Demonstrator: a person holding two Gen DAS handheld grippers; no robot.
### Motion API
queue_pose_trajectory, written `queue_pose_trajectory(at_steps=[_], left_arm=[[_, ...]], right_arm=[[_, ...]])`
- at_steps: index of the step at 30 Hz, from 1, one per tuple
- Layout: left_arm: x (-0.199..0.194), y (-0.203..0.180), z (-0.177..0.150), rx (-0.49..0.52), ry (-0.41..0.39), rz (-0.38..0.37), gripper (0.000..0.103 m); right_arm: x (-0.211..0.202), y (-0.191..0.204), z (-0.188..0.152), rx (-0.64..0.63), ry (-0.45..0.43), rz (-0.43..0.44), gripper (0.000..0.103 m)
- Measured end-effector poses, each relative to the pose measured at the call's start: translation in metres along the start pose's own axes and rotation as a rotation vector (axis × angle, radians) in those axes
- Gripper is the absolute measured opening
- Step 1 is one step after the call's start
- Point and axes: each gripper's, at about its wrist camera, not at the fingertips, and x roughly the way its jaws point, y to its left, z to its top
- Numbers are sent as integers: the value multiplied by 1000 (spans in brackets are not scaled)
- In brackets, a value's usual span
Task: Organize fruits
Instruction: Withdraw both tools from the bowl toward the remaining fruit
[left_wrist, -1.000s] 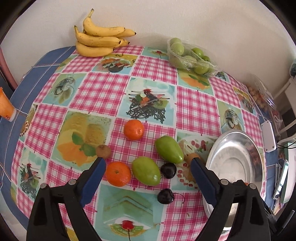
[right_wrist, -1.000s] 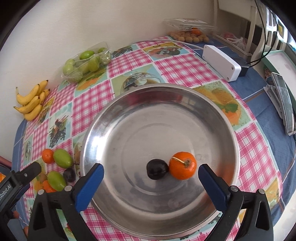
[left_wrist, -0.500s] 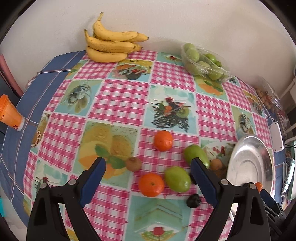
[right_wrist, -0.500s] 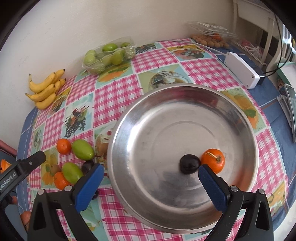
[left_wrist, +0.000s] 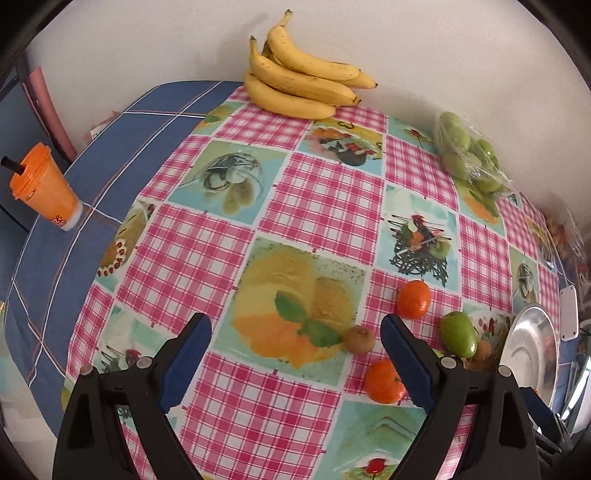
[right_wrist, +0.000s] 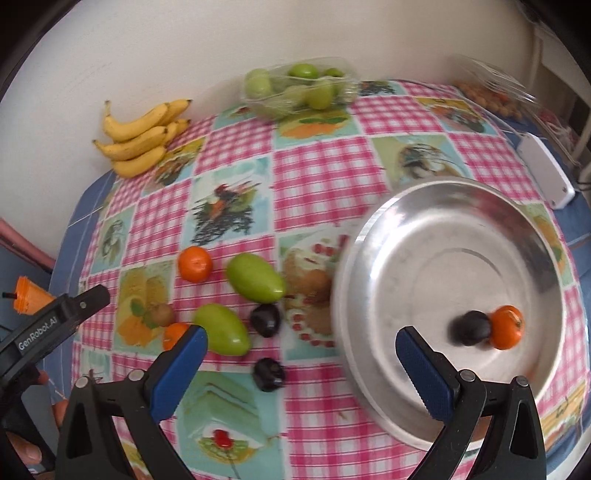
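Note:
A steel bowl (right_wrist: 436, 229) on the checked tablecloth holds a dark plum (right_wrist: 472, 327) and a tangerine (right_wrist: 508, 326). Left of it on the cloth lie two green mangoes (right_wrist: 255, 277) (right_wrist: 221, 328), two dark plums (right_wrist: 265, 319) (right_wrist: 269, 373), two tangerines (right_wrist: 195, 264) (left_wrist: 383, 381) and a kiwi (left_wrist: 359, 339). My right gripper (right_wrist: 297, 369) is open and empty, above the near plum and the bowl's left rim. My left gripper (left_wrist: 295, 360) is open and empty, left of the fruit cluster, its right finger between the two tangerines in view.
A bunch of bananas (left_wrist: 303, 85) lies at the back by the wall. A clear pack of green fruit (left_wrist: 471, 158) is at the back right. An orange cup with a straw (left_wrist: 44, 186) stands at the left edge. A white box (right_wrist: 546, 173) lies right of the bowl.
Both grippers have swung left. The left view now centres on the bare cloth left of the fruit; the right view has left the bowl's middle and now takes in the fruit cluster.

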Motion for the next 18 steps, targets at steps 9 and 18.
queue_pose_trajectory(at_steps=[9,18], left_arm=[[12,0,-7,-10,56,-59,93],[18,-10,-10,7,113,-112,93]], right_arm=[[11,35,-9,-89,34,91,103],[21,37,-13,-136,88,133,103]])
